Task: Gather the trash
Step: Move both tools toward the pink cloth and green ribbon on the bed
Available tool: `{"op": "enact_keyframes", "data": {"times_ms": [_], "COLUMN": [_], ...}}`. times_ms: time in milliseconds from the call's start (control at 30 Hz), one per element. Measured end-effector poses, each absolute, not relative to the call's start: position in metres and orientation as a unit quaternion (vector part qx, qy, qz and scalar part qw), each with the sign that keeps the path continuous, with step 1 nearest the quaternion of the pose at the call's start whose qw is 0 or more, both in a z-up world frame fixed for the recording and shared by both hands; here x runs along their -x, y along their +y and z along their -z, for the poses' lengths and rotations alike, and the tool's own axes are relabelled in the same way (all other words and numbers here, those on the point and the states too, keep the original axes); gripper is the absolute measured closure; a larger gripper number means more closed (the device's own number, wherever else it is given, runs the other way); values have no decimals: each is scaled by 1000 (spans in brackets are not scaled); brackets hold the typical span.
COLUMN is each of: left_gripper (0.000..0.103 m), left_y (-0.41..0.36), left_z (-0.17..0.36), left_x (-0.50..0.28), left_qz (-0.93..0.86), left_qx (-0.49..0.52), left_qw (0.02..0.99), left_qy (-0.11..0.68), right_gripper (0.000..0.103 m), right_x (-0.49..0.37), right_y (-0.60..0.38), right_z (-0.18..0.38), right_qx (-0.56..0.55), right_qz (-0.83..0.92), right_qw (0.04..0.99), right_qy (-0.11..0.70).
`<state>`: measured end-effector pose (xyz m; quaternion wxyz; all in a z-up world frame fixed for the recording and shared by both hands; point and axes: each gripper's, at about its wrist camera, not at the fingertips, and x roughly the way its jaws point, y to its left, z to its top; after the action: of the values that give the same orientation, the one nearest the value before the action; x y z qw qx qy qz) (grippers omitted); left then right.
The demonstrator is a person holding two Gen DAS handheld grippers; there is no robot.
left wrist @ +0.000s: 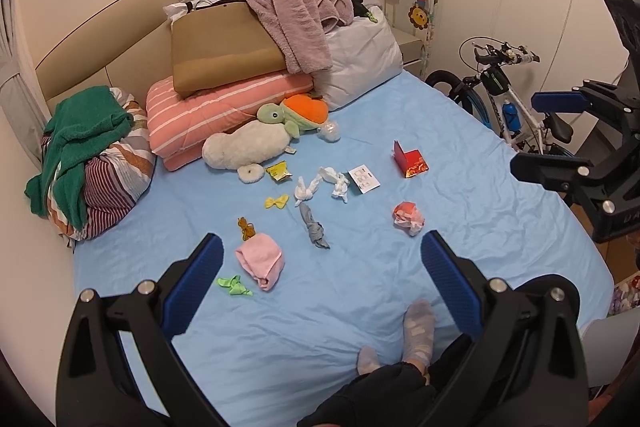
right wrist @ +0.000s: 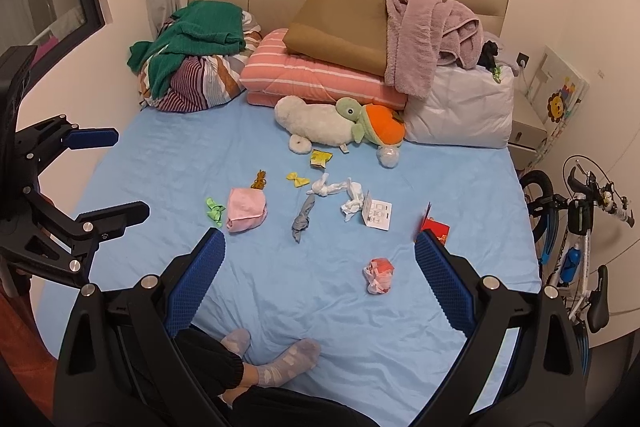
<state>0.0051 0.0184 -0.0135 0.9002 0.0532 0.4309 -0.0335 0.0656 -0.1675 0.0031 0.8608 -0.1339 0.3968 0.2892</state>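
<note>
1. While both tools are hanging above the bed, the crumpled red-and-white wrapper is lying on the blue sheet between the right tool's spread fingers, slightly toward its right finger.
2. The wrapper is sitting nearer the right tool than the left tool, whose fingers are also standing apart and empty.
3. Being balled, it is showing no clear long axis.
4. Beyond the wrapper, white tissue twists are lying toward the pillows; around the wrapper, bare sheet is leaving open room.
</note>
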Motion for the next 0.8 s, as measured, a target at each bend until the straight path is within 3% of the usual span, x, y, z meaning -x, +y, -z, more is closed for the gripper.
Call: {"op": "enact_keyframes", "data": {"times_ms": [800], "left_gripper": [4], "left_y": [127], "left_z": [56], "left_x": [5], "left_qz": [-47], "left_qx": [19], "left_qw": [890], "left_qy": [454], "right_gripper": [11], "right_x": [-78], "right_y": [-39], "right_z": [46], "right_qx": [178], "right_qz": [-380], "right_qw": [812], "right_qy": [405]}}
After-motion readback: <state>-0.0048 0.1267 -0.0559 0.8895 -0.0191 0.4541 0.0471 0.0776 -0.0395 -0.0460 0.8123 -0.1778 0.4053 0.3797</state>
